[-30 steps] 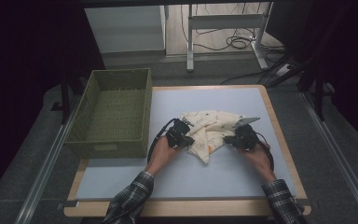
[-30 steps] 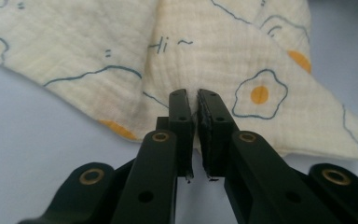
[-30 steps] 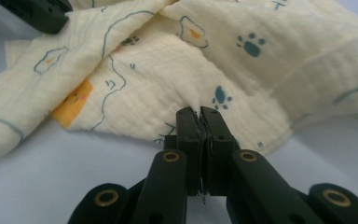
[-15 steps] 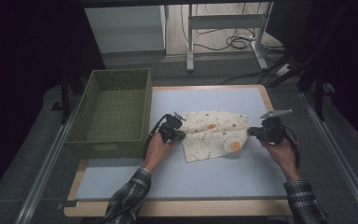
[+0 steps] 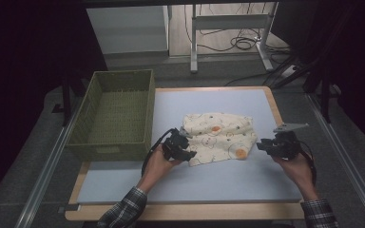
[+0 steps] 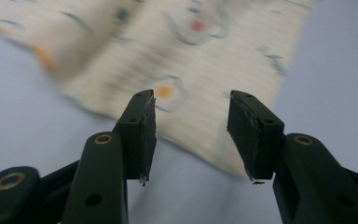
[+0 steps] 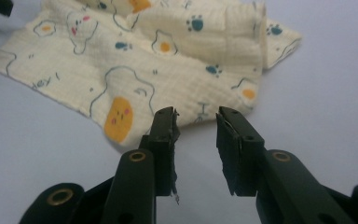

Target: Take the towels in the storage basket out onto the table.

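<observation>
Both my grippers, left gripper [image 5: 186, 153] and right gripper [image 5: 262, 145], have just been opening, empty; cloth [image 5: 218, 137] released, seemingly spread flatter than before on the surface [image 5: 195, 178].

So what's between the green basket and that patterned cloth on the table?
In the high view, just bare blue mat between the green basket and the patterned cloth; the left gripper sits nearer the person.

A cream cloth [image 5: 220, 137] printed with small cartoon figures, orange blobs, fried eggs and dark paw prints lies flat on the pale blue table top [image 5: 209, 180], a little right of its middle and nearer the far edge than the near one. It is folded into a rough rectangle, with one layer doubled over along its far side and its near left corner pointing toward the front edge.
</observation>
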A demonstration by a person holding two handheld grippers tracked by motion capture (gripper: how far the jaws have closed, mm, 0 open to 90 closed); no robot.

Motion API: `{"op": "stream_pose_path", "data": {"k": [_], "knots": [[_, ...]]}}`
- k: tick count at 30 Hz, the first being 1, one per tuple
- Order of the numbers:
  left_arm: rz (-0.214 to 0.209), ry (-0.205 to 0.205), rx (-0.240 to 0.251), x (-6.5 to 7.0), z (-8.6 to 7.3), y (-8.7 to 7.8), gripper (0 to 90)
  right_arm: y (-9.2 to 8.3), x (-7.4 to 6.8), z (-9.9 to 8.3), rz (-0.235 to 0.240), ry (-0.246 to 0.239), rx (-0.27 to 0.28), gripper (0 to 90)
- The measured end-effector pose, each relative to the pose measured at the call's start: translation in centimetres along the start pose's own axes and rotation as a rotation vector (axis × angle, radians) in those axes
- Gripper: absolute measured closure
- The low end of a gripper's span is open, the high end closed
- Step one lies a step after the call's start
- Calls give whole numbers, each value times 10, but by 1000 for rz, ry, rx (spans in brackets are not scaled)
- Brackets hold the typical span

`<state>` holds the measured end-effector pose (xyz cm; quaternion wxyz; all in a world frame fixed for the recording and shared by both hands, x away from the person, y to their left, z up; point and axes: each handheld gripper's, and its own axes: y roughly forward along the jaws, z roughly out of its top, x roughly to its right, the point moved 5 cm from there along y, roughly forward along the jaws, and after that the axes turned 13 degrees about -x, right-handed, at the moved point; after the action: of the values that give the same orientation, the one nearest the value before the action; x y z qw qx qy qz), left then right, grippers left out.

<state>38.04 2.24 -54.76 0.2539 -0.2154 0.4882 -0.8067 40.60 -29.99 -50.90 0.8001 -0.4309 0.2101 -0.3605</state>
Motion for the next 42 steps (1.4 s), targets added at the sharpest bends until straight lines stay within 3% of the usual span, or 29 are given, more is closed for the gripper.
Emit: {"op": "stream_pose_path", "data": {"k": [2,3,5,8,10,17,21,22,23,25,27,29,30,31,32,34,37,39,40,42], "knots": [[8,27,-22,7,-4,9,509,6,1,-5,15,19,-3,670],[46,49,-14,11,-5,15,515,8,1,-6,21,24,-4,668],[56,53,-14,12,-5,15,561,9,1,-7,25,28,-4,668],[3,55,-26,16,-4,15,810,10,-1,-10,30,26,-8,668],[3,58,-54,18,-5,12,885,9,-3,-11,34,25,-5,669],[-19,16,-38,12,-22,-10,881,4,-4,-19,35,28,-2,665],[-13,-16,-51,4,-36,-10,866,4,-7,-21,44,31,6,629],[-15,-24,-50,3,-38,-8,835,6,-8,-21,44,33,5,612],[-16,-31,-33,1,-41,-4,738,10,-7,-21,38,42,-2,560],[-15,-39,-16,1,-41,-4,698,13,-6,-21,41,49,-4,539],[-3,-26,-8,3,-40,-2,602,24,-3,-21,48,71,-11,502],[13,-2,-3,6,-39,0,581,27,-2,-20,60,73,-7,505],[29,8,-2,7,-38,1,579,33,-3,-18,91,74,-2,568],[46,15,-1,9,-38,2,579,33,-3,-18,91,74,-2,568],[60,21,1,11,-38,3,602,39,-6,-15,97,59,0,735],[58,14,12,11,-39,2,702,41,-9,-13,93,52,-5,881],[43,2,21,8,-41,1,779,36,-15,-9,118,43,4,896],[18,-11,30,6,-43,1,810,17,-22,-2,85,3,10,896],[9,-16,34,5,-43,1,810,17,-22,-2,85,3,10,896],[-3,-18,38,5,-43,1,788,0,-25,4,72,-12,1,894]]}}
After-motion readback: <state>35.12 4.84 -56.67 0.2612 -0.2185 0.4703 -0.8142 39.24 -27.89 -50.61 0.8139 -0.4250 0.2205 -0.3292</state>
